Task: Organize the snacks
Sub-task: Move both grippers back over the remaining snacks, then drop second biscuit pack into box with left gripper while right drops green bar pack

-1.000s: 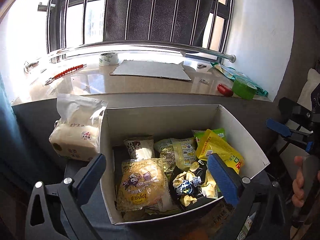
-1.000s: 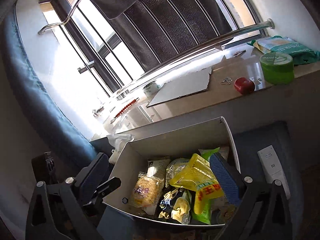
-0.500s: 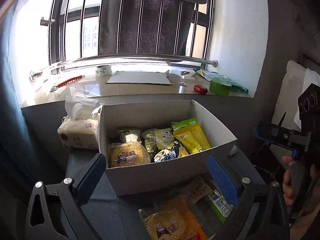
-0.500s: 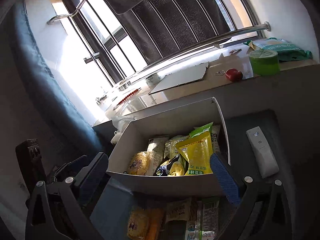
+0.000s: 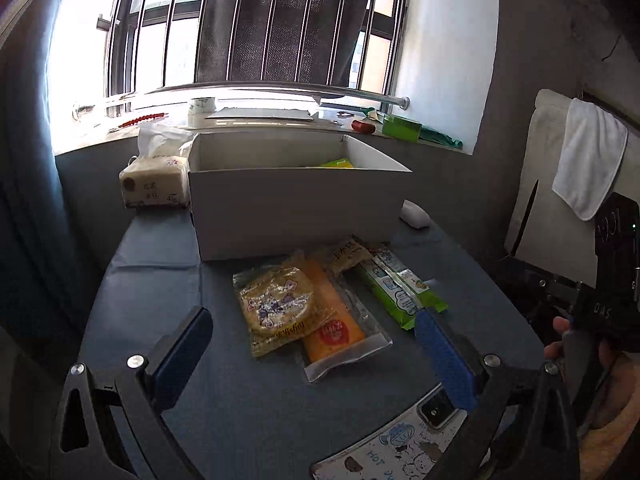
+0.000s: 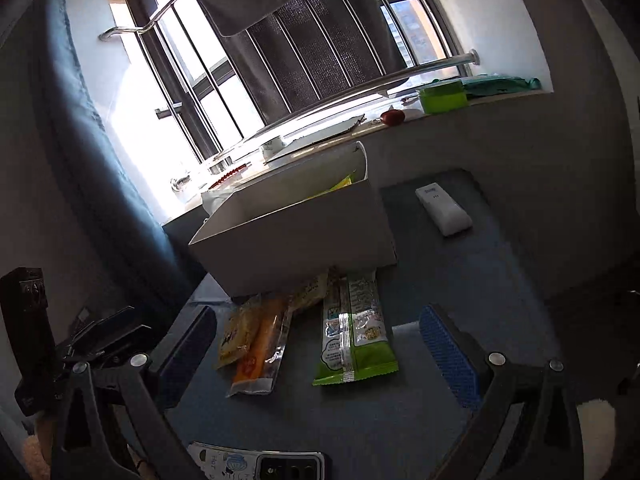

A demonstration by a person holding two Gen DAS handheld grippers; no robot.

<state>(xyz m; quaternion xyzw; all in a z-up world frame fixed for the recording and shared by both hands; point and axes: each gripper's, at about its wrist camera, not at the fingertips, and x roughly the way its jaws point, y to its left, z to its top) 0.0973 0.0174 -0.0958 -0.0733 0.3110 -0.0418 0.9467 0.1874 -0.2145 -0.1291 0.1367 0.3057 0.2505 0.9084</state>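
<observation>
Both claws hang wide open and empty: left gripper [image 5: 316, 354], right gripper [image 6: 316, 356]. Four snacks lie loose on the table [image 5: 152, 280] before the box [image 5: 296, 208]: round cake [image 5: 276, 304], orange pack [image 5: 334, 320], green bar [image 6: 352, 332], small pack [image 5: 348, 254] (partly tucked under). Judged best: take the top cake first, by its edges. Left of the snacks the table is bare; mind the phone [image 5: 400, 444] at the near edge.
</observation>
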